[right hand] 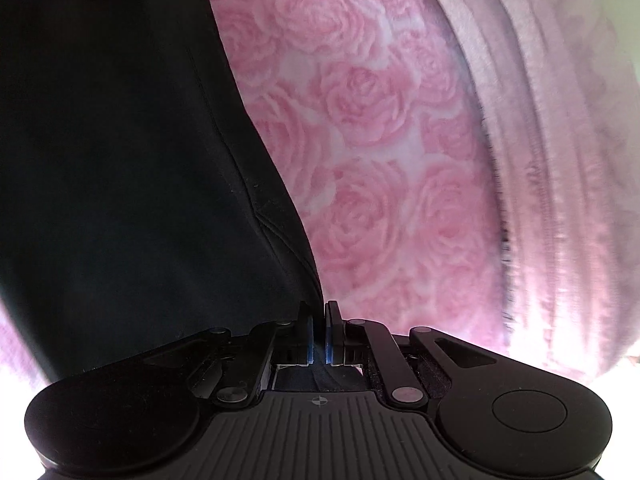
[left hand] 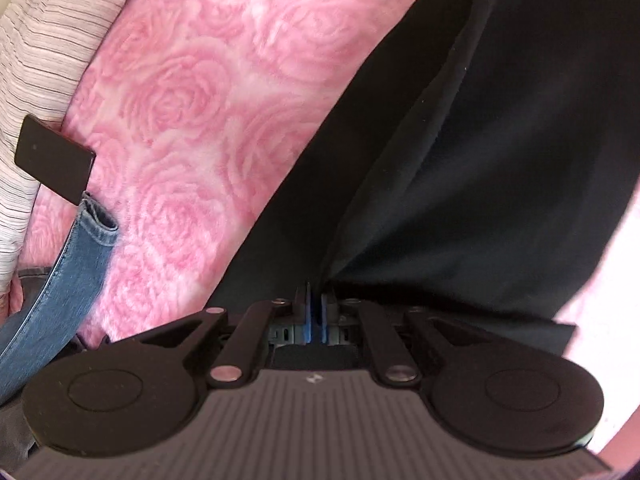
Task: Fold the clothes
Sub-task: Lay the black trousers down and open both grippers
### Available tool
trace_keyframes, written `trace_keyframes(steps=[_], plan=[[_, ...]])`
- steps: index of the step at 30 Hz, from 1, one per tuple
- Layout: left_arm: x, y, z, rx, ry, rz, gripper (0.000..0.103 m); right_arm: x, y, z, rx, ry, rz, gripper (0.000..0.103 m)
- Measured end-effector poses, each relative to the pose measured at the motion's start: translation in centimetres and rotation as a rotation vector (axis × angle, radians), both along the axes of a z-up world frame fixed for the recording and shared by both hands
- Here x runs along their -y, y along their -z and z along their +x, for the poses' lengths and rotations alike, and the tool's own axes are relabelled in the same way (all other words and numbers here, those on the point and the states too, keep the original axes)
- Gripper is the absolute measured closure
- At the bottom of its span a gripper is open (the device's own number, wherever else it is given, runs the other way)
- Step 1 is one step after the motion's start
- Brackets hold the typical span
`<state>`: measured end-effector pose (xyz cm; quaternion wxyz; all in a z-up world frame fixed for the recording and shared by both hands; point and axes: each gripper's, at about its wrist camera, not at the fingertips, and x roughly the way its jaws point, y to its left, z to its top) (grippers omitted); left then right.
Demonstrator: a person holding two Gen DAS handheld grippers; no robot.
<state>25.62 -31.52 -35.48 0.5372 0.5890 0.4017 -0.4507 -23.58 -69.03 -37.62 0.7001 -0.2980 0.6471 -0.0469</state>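
- To the far left of the left claw [left hand: 316,304], a striped cloth [left hand: 24,60], a small black rectangular tag [left hand: 54,158] and a denim piece [left hand: 68,264] are seen on the pink rose-patterned blanket [left hand: 180,100].
- The left claw is clenched on an edge of the black garment [left hand: 460,160]; the fabric is pinched between the blue pads and fans up and to the right from them.
- In the right wrist view, the black garment [right hand: 120,160] lies to the left of the right claw [right hand: 319,316], which is likewise clamped on its hemmed edge, with the rose blanket [right hand: 360,140] to the right and a pale pink ridged cloth [right hand: 540,120] further right.
- The step in hand is judged to be the carrying of a held edge across for a fold.
- For this to be done well, both grips should be kept firm, the edge held taut and level between the claws, and the cloth laid flat without bunching.
- The garment's long axis appears to run away from both claws, towards the top of each view; its far end is not shown.
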Motion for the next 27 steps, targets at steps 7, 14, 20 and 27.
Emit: trace_keyframes(steps=[7, 14, 20, 27], plan=[[1.7, 3.0, -0.8, 0.122, -0.033, 0.068, 0.087, 1.7, 3.3, -0.1, 0.110, 0.047, -0.062, 0.051], [2.4, 1.5, -1.4, 0.211, -0.091, 0.105, 0.071, 0.7, -0.4, -4.7, 0.305, 0.355, -0.010, 0.050], [1.4, -2.1, -2.7, 0.223, -0.146, 0.054, 0.064, -4.9, -1.9, -7.7, 0.354, 0.443, 0.149, 0.050], [-3.4, -5.7, -3.1, 0.179, -0.220, -0.017, 0.055, -14.4, -3.6, -4.8, 0.460, 0.541, 0.393, 0.050]])
